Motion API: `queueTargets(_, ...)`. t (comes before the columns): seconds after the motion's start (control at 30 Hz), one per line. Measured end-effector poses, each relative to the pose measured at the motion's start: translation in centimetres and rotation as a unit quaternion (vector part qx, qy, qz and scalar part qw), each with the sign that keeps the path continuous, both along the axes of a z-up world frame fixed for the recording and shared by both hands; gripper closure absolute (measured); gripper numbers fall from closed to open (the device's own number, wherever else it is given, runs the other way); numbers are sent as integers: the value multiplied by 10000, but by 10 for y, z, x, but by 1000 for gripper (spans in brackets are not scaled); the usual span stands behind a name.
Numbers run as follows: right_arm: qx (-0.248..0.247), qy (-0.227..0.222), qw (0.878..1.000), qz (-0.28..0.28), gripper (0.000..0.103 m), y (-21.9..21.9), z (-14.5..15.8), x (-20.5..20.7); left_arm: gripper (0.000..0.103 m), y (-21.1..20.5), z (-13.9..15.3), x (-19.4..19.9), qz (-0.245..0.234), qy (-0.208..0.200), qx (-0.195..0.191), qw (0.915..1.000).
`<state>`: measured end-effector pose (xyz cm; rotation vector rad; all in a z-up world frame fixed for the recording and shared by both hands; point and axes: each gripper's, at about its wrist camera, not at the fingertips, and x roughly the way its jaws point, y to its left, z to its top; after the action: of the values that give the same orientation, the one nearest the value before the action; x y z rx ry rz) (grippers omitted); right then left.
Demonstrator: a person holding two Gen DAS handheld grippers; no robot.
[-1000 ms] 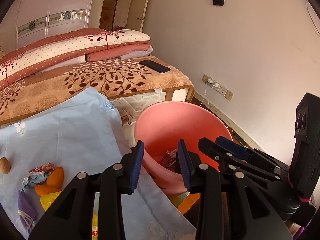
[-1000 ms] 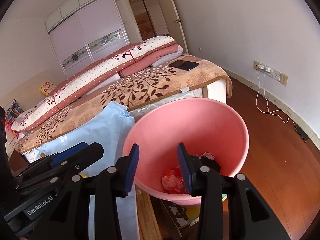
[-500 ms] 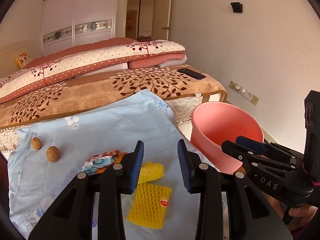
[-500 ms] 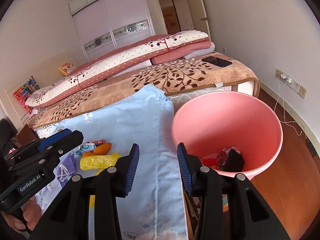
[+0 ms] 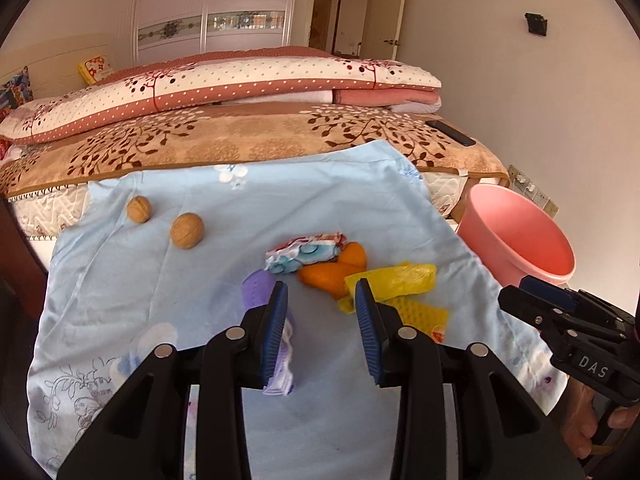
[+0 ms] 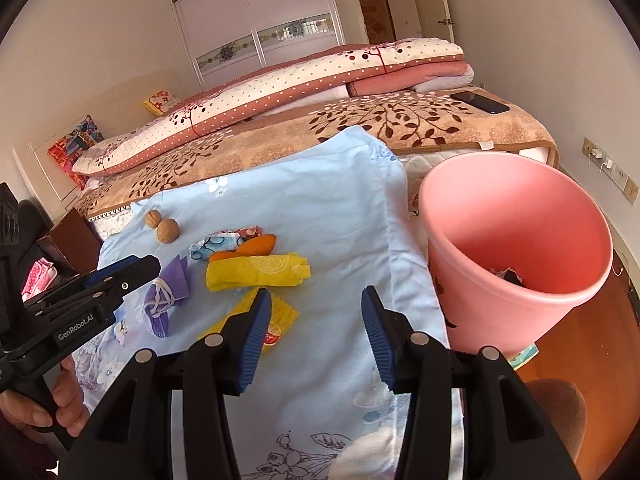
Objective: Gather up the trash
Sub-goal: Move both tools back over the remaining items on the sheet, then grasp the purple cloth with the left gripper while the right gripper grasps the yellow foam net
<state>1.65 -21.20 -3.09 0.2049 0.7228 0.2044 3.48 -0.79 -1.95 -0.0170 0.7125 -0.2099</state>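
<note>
Trash lies on a light blue cloth (image 5: 208, 280): a purple mask (image 5: 258, 292), a patterned wrapper (image 5: 306, 250), orange peel (image 5: 332, 272), a yellow wrapper (image 5: 400, 280), a yellow mesh sleeve (image 5: 420, 312) and two walnuts (image 5: 186, 230). A pink bucket (image 6: 516, 248) with some trash inside stands at the cloth's right edge. My left gripper (image 5: 322, 312) hovers open over the cloth, the mask by its left finger. My right gripper (image 6: 316, 312) is empty with its jaws opening, the mesh sleeve (image 6: 276, 312) beside its left finger.
Behind the cloth is a bed with a brown leaf blanket (image 5: 260, 140), a folded quilt (image 5: 240, 84) and a black phone (image 6: 480, 102). A wooden floor (image 6: 600, 328) and wall sockets lie right of the bucket. A hand (image 6: 52, 404) holds the left gripper's handle.
Both grippers have swung left from over the pink bucket to above the trash on the blue cloth. The right gripper's jaws stand wider apart than before.
</note>
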Motion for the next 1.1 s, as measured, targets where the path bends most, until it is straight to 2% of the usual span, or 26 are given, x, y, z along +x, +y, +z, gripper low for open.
queueTargets(0.23,-98,172,9995,235,56,18,-9,5,68,22,-26,4,220,428,5,9988)
queueTargets(0.43,-103,311,9988,369,56,26,-16,10,68,31,-39,10,278,774,-223,9964)
queueTargets(0.6,-152,470,9974,520,54,34,-23,12,68,35,-39,9,282,722,-328,9965)
queueTargets(0.67,-152,540,9968,574,53,37,-25,13,77,34,-37,8,258,641,-341,9970)
queueTargets(0.7,-149,582,9964,605,48,38,-27,14,80,34,-37,7,242,608,-318,9974)
queueTargets(0.87,-161,725,9940,804,41,47,-31,16,81,34,-35,5,203,480,-346,9980)
queueTargets(1.0,-213,955,9905,971,40,57,-38,21,81,35,-35,6,171,483,-421,9978)
queueTargets(1.1,-341,929,9904,968,40,65,-39,24,81,38,-36,6,182,502,-494,9974)
